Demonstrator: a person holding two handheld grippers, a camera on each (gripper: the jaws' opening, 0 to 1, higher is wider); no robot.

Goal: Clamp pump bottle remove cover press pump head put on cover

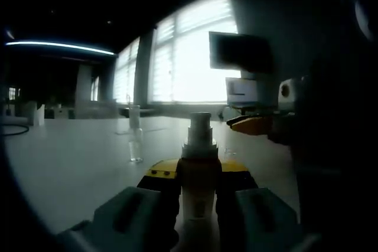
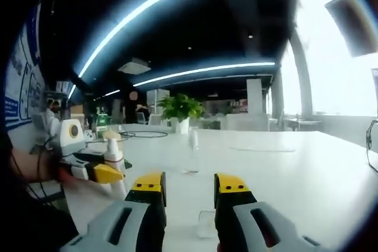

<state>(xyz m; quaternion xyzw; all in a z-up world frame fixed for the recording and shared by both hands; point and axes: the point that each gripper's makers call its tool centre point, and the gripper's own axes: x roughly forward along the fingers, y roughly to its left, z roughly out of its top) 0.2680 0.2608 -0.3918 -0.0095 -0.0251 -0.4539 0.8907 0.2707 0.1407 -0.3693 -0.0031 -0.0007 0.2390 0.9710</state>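
Clamped upright in the left tool (image 1: 198, 196), pump bottle (image 1: 199, 169) (cover off); right tool (image 2: 189, 190) gapes empty.

Left gripper view: low over the white table (image 1: 71, 163), very close behind the pump bottle (image 1: 199, 172), facing bright windows (image 1: 195, 57). Right gripper view: equally low, facing down the room toward a potted plant (image 2: 180, 110). Shared: the table, the pump bottle and a small clear cover (image 1: 135, 140) standing further out.
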